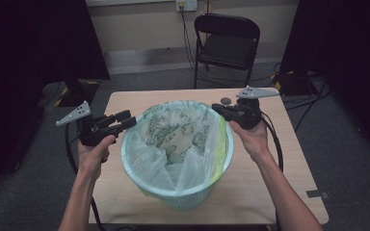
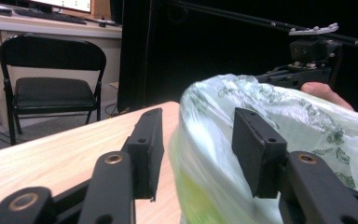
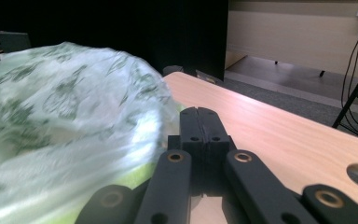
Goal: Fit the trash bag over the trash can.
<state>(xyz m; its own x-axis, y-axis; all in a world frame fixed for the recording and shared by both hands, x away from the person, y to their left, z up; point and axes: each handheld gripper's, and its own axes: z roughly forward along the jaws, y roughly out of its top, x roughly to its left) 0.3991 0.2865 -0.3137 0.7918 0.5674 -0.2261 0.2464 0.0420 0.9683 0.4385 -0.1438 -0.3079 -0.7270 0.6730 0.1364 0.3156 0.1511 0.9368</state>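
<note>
In the high view, a pale round plastic waste bin (image 1: 192, 195) stands upright at the middle of the light wooden surface (image 1: 298, 178), its long axis vertical and its mouth facing up, lined with a thin translucent plastic bag printed with green leaves (image 1: 173, 130) whose edge is folded out over the rim. The left gripper (image 1: 127, 121) sits at the rim's nine o'clock, pointing toward three o'clock, its jaws parted a moderate way. The right gripper (image 1: 215, 107) is at about one o'clock on the rim, pointing toward nine o'clock. A black folding chair (image 1: 226, 45) stands on the floor at twelve o'clock beyond the surface. In the left gripper view, the jaws stand apart with the bag's folded edge (image 2: 205, 140) rising between them; neither pad clearly presses on it. In the right gripper view, the jaws are pressed fully together with nothing between them, just beside the bag (image 3: 65, 116), which bulges at their nine o'clock.
</note>
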